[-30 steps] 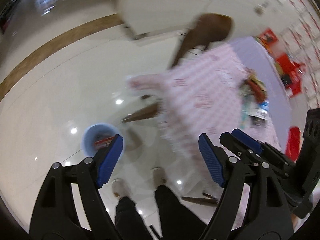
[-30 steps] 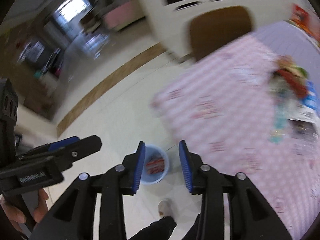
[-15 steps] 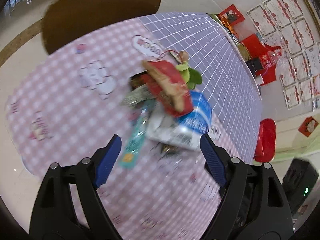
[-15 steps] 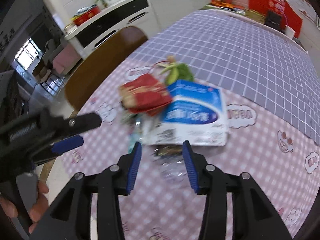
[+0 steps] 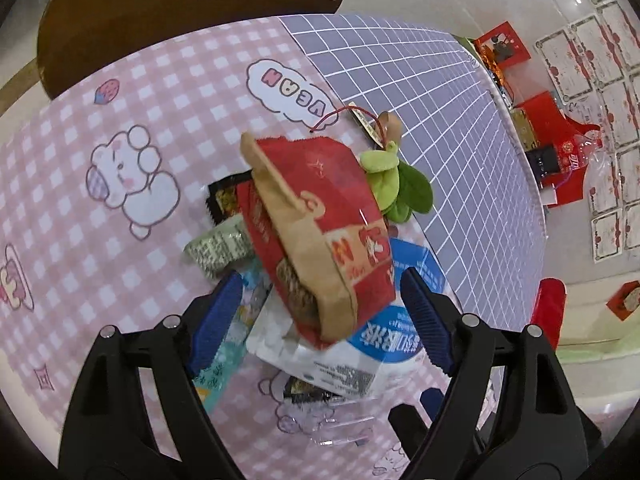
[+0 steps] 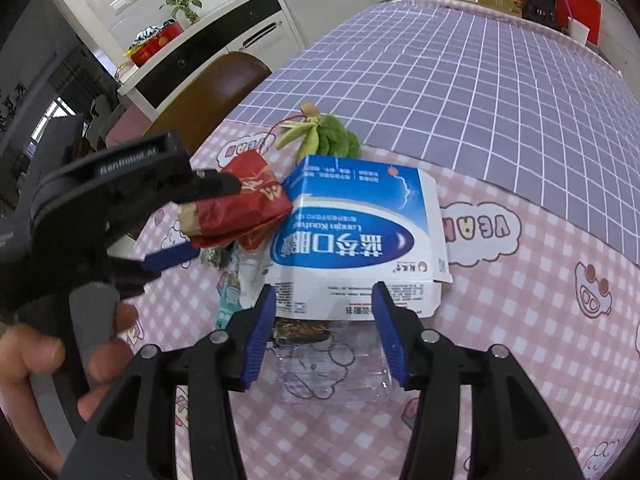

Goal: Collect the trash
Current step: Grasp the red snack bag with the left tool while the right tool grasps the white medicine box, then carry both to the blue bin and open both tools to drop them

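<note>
Trash pile: one heap of litter in the middle of the bench point(image 5: 132, 92), on the pink checked part of the cloth, just short of the purple grid part.
Red paper bag point(image 5: 320, 232): one, crumpled, on top of the heap; its long axis runs from the far left toward the near right in the left wrist view, and its near end lies between the left jaws.
Blue-and-white carton point(image 6: 360, 232): one, flattened, under and beside the bag; its long edge lies across the right jaws, directly ahead of them.
Smaller litter: one clear plastic piece point(image 6: 340, 364) nearest the right fingertips, one dark wrapper point(image 6: 300, 330) at the carton's near edge, one teal wrapper point(image 5: 228, 344), one silver-grey wrapper point(image 5: 218, 246) and one black wrapper point(image 5: 226, 198) on the left side.
Green plush point(image 6: 328, 138): one, with a red string, at the far side of the heap; whether it counts as trash I cannot tell.
Left hand-held gripper point(image 5: 320, 316): released, jaws wide, which have just been closing a little around the bag's near end; pads not pressing on it.
Right hand-held gripper point(image 6: 324, 328): released, holding nothing, jaws half spread and just been opening; the clear plastic and the carton's near edge lie between them.
Nearer hand: judged, left for the bag, right for the carton or plastic.
Hand point(image 6: 48, 364): one in view, bare, on the left handle.
Chair point(image 6: 216, 84): one, brown, beyond the bench.
</note>
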`<state>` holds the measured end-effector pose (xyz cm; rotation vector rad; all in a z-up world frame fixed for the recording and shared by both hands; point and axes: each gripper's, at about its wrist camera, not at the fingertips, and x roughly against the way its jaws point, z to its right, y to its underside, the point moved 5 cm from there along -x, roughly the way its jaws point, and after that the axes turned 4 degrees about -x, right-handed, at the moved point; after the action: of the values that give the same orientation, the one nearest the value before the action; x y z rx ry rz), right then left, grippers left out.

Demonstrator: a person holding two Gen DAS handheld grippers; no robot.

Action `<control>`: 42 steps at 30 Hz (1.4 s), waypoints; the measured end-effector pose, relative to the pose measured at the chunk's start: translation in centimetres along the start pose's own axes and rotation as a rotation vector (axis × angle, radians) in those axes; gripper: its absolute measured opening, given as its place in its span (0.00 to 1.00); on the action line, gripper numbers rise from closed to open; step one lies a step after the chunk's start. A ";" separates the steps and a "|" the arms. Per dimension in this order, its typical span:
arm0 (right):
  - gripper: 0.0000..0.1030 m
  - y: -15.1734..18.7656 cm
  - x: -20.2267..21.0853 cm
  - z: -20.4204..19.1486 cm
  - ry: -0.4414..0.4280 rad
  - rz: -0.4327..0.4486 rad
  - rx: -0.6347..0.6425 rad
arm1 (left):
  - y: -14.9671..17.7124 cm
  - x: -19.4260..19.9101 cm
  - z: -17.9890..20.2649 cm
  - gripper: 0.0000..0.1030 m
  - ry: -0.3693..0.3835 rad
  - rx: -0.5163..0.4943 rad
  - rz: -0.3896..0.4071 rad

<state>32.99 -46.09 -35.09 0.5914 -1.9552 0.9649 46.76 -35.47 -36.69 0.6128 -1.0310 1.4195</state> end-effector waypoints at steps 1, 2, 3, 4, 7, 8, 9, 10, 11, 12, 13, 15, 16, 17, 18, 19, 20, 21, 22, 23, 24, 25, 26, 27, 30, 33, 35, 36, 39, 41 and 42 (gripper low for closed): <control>0.48 0.1 0.0 0.2 -0.002 -0.002 0.000 | -0.1 -0.1 0.1 0.50 0.013 -0.007 -0.005; 0.49 0.2 0.0 0.4 0.000 -0.005 -0.001 | -0.1 -0.1 0.3 0.45 0.020 -0.032 -0.017; 0.49 0.3 0.0 0.5 -0.002 -0.007 -0.004 | -0.1 0.1 0.5 0.35 0.029 -0.054 -0.012; 0.50 0.5 -0.1 0.6 -0.008 -0.011 -0.008 | -0.2 0.2 0.7 0.26 0.040 -0.069 -0.009; 0.50 1.3 -0.3 0.9 0.002 -0.025 0.000 | -0.3 1.1 0.8 0.25 0.030 -0.109 0.020; 0.50 1.5 -0.4 0.9 0.007 -0.031 0.009 | -0.3 1.6 0.8 0.25 0.046 -0.118 0.027; 0.50 1.7 -0.5 0.9 0.010 -0.032 0.014 | -0.3 2.0 0.8 0.25 0.053 -0.122 0.034; 0.50 1.9 -0.5 0.9 0.015 -0.035 0.025 | -0.3 2.5 0.7 0.25 0.050 -0.127 0.042; 0.50 2.0 -0.6 0.9 0.026 -0.036 0.041 | -0.3 3.2 0.5 0.25 0.040 -0.139 0.058; 0.50 2.2 -0.6 0.8 0.042 -0.030 0.066 | -0.2 3.8 0.4 0.25 0.037 -0.147 0.068; 0.50 2.3 -0.6 0.7 0.060 -0.021 0.095 | -0.1 4.7 0.1 0.25 0.032 -0.154 0.082; 0.50 2.5 -0.6 0.3 0.091 0.003 0.170 | 0.2 6.4 -0.4 0.25 0.024 -0.162 0.114; 0.50 2.7 -0.8 -0.1 0.120 0.019 0.229 | 0.4 7.1 -0.8 0.25 0.012 -0.171 0.128; 0.50 2.9 -0.9 -0.5 0.149 0.036 0.291 | 0.8 8.0 -1.3 0.25 -0.014 -0.180 0.141; 0.50 3.0 -1.1 -0.9 0.164 0.048 0.328 | 1.1 8.4 -1.5 0.25 -0.027 -0.185 0.147; 0.52 3.2 -1.4 -1.3 0.189 0.069 0.385 | 1.4 8.9 -1.9 0.25 -0.039 -0.188 0.153; 0.53 3.4 -1.6 -1.7 0.222 0.090 0.438 | 1.8 9.3 -2.3 0.25 -0.054 -0.190 0.159; 0.53 3.5 -1.9 -2.0 0.255 0.110 0.480 | 2.2 9.6 -2.8 0.25 -0.078 -0.192 0.158; 0.56 3.6 -2.2 -2.2 0.289 0.133 0.526 | 2.5 9.8 -3.3 0.25 -0.091 -0.188 0.156; 0.57 3.7 -2.7 -2.5 0.326 0.155 0.580 | 2.9 10.0 -3.8 0.25 -0.095 -0.184 0.154; 0.57 3.8 -3.1 -2.7 0.348 0.173 0.615 | 3.2 10.1 -4.1 0.25 -0.102 -0.182 0.153; 0.57 3.7 -3.4 -2.7 0.356 0.182 0.630 | 3.4 10.1 -4.4 0.25 -0.111 -0.180 0.150; 0.57 3.5 -3.6 -2.8 0.365 0.197 0.641 | 3.6 10.0 -4.6 0.25 -0.114 -0.175 0.145; 0.57 3.2 -3.5 -2.7 0.369 0.211 0.642 | 3.8 10.1 -4.9 0.25 -0.112 -0.169 0.141; 0.55 2.3 -3.7 -2.9 0.399 0.254 0.655 | 4.2 10.1 -5.4 0.25 -0.120 -0.172 0.139; 0.23 1.1 -3.9 -2.9 0.404 0.251 0.656 | 4.6 10.4 -5.4 0.25 -0.118 -0.170 0.142; 0.17 -0.2 -3.0 -2.9 0.411 0.277 0.648 | 4.8 10.9 -5.3 0.25 -0.113 -0.170 0.149; 0.15 -0.7 -2.3 -2.9 0.409 0.288 0.638 | 4.9 11.2 -5.3 0.25 -0.108 -0.170 0.152; 0.05 -2.3 0.5 -2.8 0.396 0.324 0.591 | 5.1 12.3 -5.2 0.25 -0.086 -0.172 0.165; 0.03 -3.2 2.4 -3.1 0.376 0.341 0.565 | 5.2 13.3 -5.0 0.25 -0.069 -0.175 0.180; 0.02 -3.6 3.7 -3.3 0.380 0.362 0.555 | 5.4 13.8 -5.1 0.25 -0.057 -0.175 0.185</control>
<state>35.22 -45.71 -29.34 0.3163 -1.4717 1.7378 40.61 -23.59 -28.48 0.4416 -1.2688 1.4589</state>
